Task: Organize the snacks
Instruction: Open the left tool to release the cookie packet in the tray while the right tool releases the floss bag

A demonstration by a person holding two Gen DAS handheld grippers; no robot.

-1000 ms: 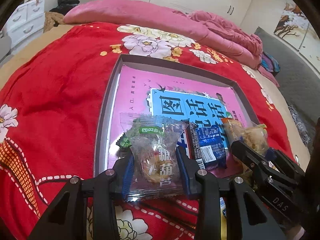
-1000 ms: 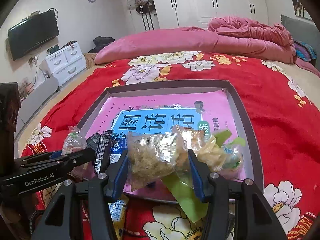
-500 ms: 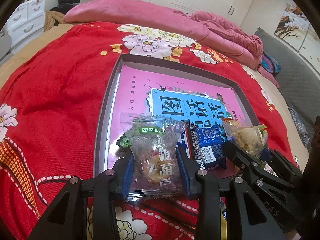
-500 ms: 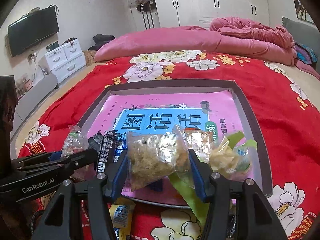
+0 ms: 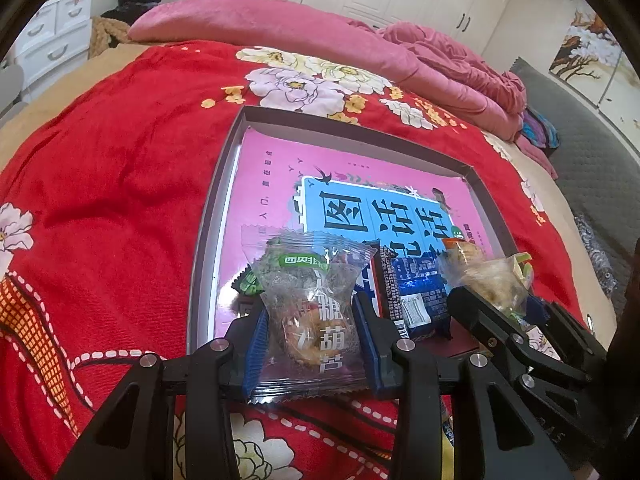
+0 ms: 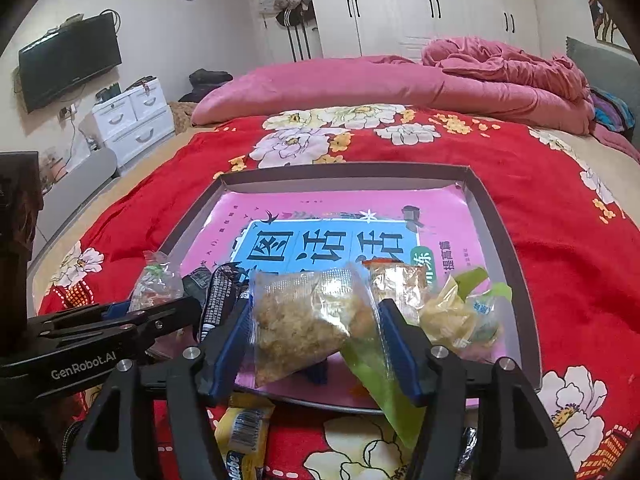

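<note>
Left gripper (image 5: 312, 344) unchanged, clamped on clear candy packet (image 5: 310, 312), long axis running away from camera, above tray's (image 5: 208, 224) near edge. Right gripper (image 6: 316, 344) just widened (pads parted); floss packet (image 6: 304, 320) between them.

1. The bedspread (image 5: 120, 184) is bright red, printed with white and pale pink peonies and small yellow flowers.
2. On it, the tray (image 6: 500, 216) has grey walls; its floor is magenta pink with a sky-blue panel bearing large dark characters.
3. At the tray's near edge, the clear packet (image 5: 312, 312) shows a green label, white characters and brown contents.
4. Right of it in the tray, the dark blue wrapper (image 5: 416, 292) carries a white barcode.
5. Beyond the tray, the pillow (image 6: 320, 88) is rose pink.
</note>
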